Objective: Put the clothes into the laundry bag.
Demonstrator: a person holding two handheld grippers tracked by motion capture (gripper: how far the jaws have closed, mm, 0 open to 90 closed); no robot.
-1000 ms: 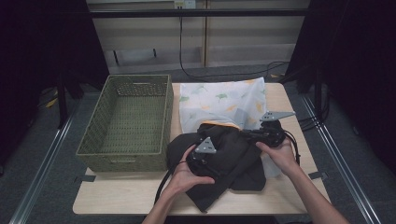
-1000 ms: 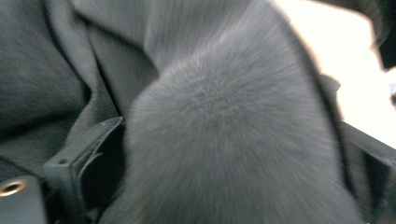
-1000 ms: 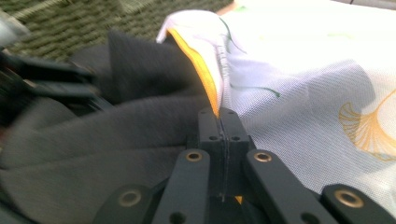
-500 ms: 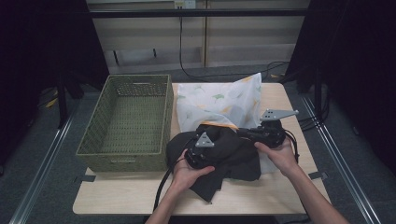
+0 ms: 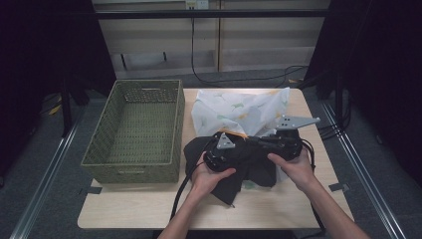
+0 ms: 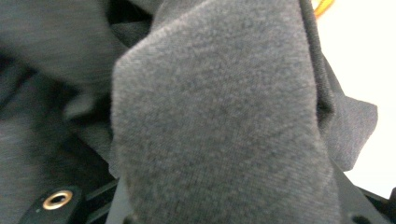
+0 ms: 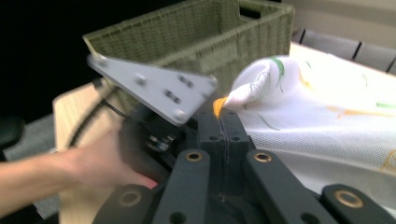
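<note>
I am holding the left gripper (image 5: 222,151) over the dark grey fleece garment (image 5: 242,164), which is lying crumpled on the near right part of the pale wooden table (image 5: 278,209), just beside the green woven basket (image 5: 134,130). Its jaws have just been closing, and they are pinching a thick fold of that fleece (image 6: 219,121). I am keeping the right gripper (image 7: 224,128) with jaws pressed together, pinching an orange-edged corner of the white printed cloth (image 7: 345,116) lying behind the garment.
</note>
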